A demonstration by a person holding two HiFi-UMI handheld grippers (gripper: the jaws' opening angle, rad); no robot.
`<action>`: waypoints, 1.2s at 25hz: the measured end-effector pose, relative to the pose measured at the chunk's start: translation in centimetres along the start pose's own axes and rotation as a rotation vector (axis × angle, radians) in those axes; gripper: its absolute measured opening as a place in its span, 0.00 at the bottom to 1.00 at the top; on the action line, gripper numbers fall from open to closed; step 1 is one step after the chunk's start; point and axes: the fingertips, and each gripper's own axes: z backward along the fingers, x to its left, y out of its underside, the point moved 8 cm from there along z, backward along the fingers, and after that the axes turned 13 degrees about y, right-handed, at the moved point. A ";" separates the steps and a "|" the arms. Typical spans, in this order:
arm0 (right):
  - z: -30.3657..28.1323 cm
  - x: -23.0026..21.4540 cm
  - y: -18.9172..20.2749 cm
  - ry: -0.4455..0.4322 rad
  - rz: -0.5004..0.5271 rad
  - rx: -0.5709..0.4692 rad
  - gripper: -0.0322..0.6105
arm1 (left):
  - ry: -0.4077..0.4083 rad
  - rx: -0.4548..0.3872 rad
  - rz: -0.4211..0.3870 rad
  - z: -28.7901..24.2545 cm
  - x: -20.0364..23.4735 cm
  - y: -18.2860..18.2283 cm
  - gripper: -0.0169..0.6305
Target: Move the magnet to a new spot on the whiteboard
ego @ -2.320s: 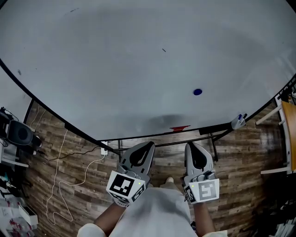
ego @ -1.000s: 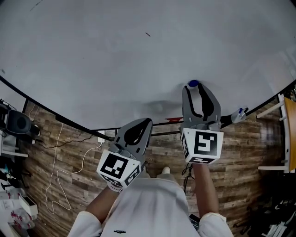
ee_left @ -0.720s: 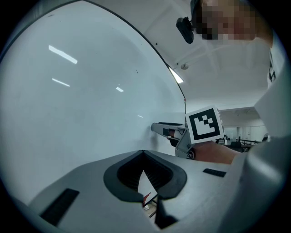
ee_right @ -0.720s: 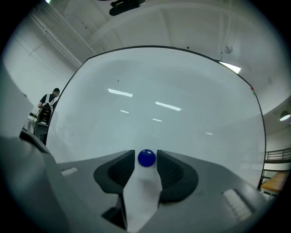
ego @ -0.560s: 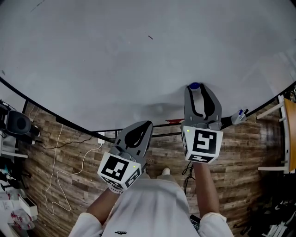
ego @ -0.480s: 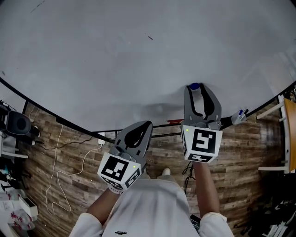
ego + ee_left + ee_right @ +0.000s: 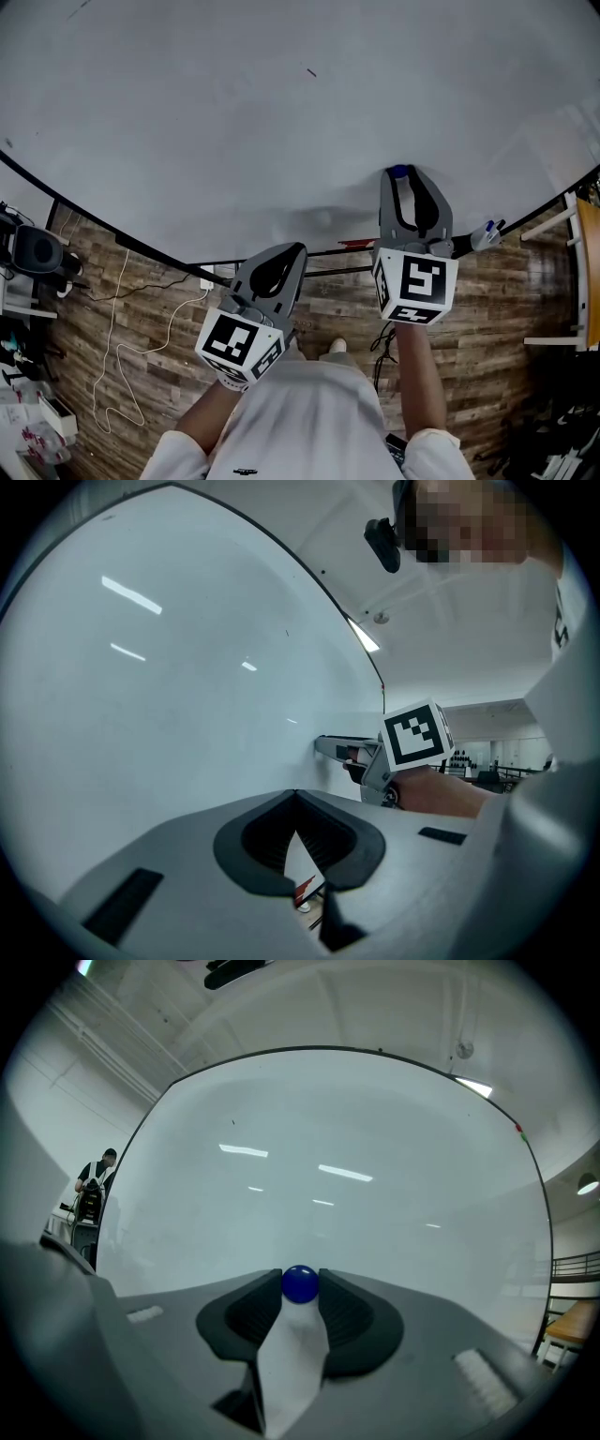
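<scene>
At whiteboard [image 7: 234, 122] 4 o'clock: magnet [image 7: 300, 1284] sits between right gripper [image 7: 401, 178] fingers [image 7: 258, 1305] | fingers closing, pads touching both its sides | left gripper [image 7: 296, 794] closed, empty, 8 o'clock of it | advice — grip squarely, then tilt it off, don't drag

The person's right forearm [image 7: 418, 375] stretches forward, and the right gripper [image 7: 405, 180] is closing its jaws on the blue magnet [image 7: 300, 1283], both tips touching it. The left gripper [image 7: 292, 249] hangs back near the body, jaws together, holding nothing.
</scene>
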 end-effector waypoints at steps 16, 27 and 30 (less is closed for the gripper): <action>3.3 -2.4 0.2 -0.015 -0.056 0.012 0.26 | 0.006 0.004 0.002 0.2 -0.7 0.2 0.04; 8.1 -5.7 -0.1 -0.024 -0.095 0.012 0.26 | -0.006 -0.001 0.014 0.5 -1.3 0.6 0.04; 9.2 -6.2 0.5 -0.029 -0.102 0.011 0.26 | -0.009 0.002 0.017 0.4 -1.2 0.8 0.04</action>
